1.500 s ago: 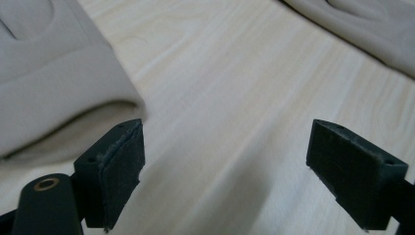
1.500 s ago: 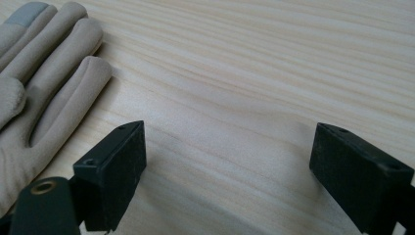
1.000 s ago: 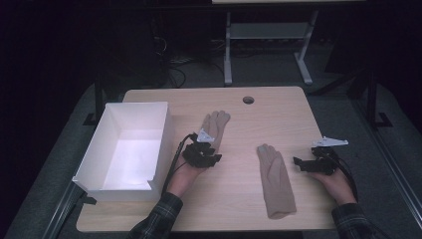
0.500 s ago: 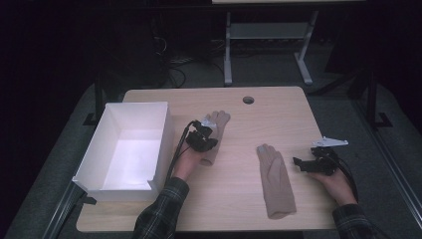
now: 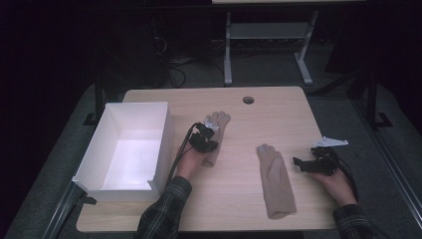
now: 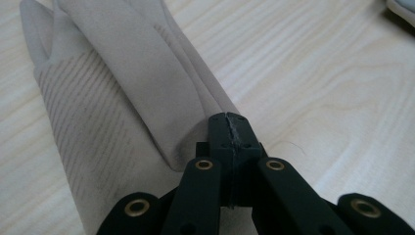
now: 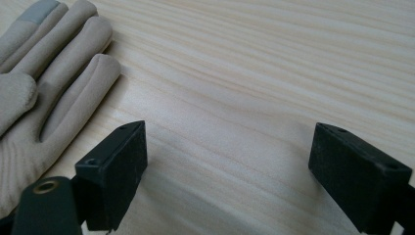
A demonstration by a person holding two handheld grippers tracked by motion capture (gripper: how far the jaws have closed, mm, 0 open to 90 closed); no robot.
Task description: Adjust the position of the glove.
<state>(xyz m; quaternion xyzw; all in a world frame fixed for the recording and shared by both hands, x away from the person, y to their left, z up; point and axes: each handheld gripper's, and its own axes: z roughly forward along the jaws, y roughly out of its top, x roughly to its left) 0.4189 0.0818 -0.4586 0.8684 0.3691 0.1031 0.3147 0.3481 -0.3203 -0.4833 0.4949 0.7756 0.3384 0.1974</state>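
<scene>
Two beige gloves lie on the table. One glove [image 5: 217,130] sits near the middle, just right of the white box [image 5: 94,160]; the left gripper [image 5: 208,138] rests over it, and in the left gripper view its jaws are pressed together at the glove's [image 6: 122,103] edge, though whether any fabric is caught between them cannot be told. The second glove [image 5: 274,180] lies flat further right, fingers pointing away from the person, one fingertip grey. The right gripper [image 5: 302,165] hovers just beside it, jaws spread wide over bare wood. The one box is open-topped. The wooden table [image 5: 278,114] has a round cable hole [image 5: 248,100]; beyond it, a dark room with a metal stand [image 5: 266,40] and cables on the floor
</scene>
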